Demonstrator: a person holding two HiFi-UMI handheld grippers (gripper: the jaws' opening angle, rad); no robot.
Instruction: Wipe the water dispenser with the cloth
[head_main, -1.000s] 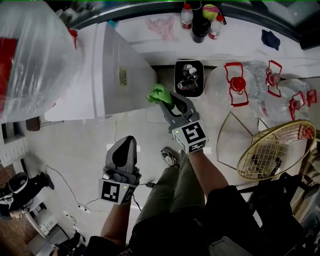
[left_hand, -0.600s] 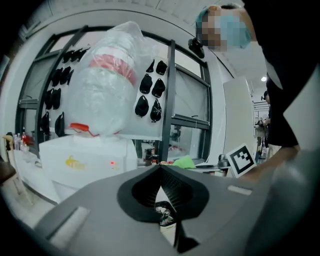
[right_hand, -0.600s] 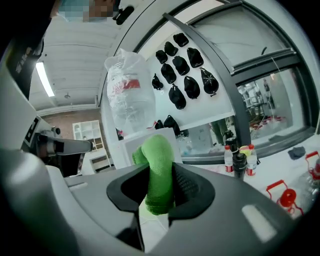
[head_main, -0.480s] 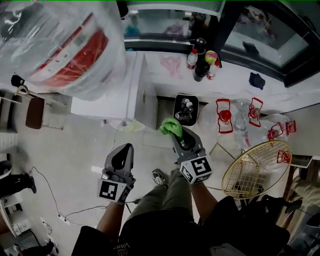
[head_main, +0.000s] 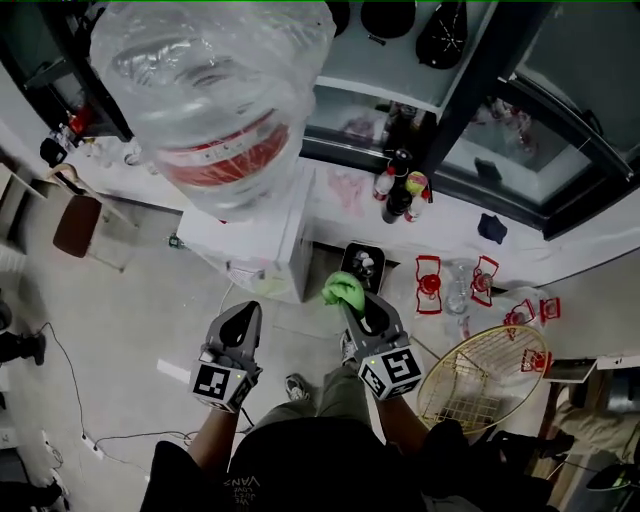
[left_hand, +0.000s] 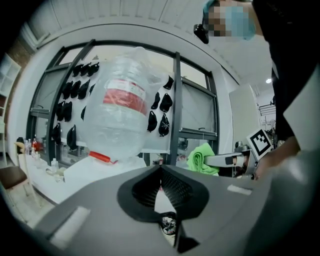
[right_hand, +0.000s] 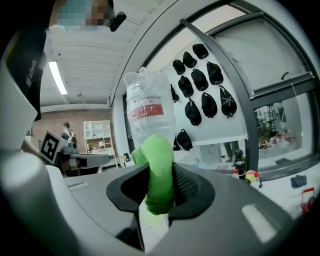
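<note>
Water dispenser (head_main: 258, 238) bearing its upturned bottle (head_main: 215, 90), green cloth (head_main: 343, 289) near the dispenser's front, apart from it, pinched between the right gripper (head_main: 351, 304) jaws, left gripper (head_main: 243, 313) beside it, jaws pressed together on nothing.

Head view overhead; 2 gripper views level, share bottle (left_hand: 120, 105).

The soft green cloth (head_main: 343, 290) is looking fuzzy and matt, like terry, where the right gripper (head_main: 352, 305) is pinching it between ribbed black fingers (right_hand: 187, 185). That gripper and the left gripper (head_main: 240, 318) are both showing smooth matt grey plastic shells. The big clear plastic water bottle (head_main: 215, 100) is glinting under crinkled glossy film. The white water dispenser body (head_main: 262, 235) is looking smooth and faintly shiny. The round gold wire basket (head_main: 480, 375) is gleaming like metal.
</note>
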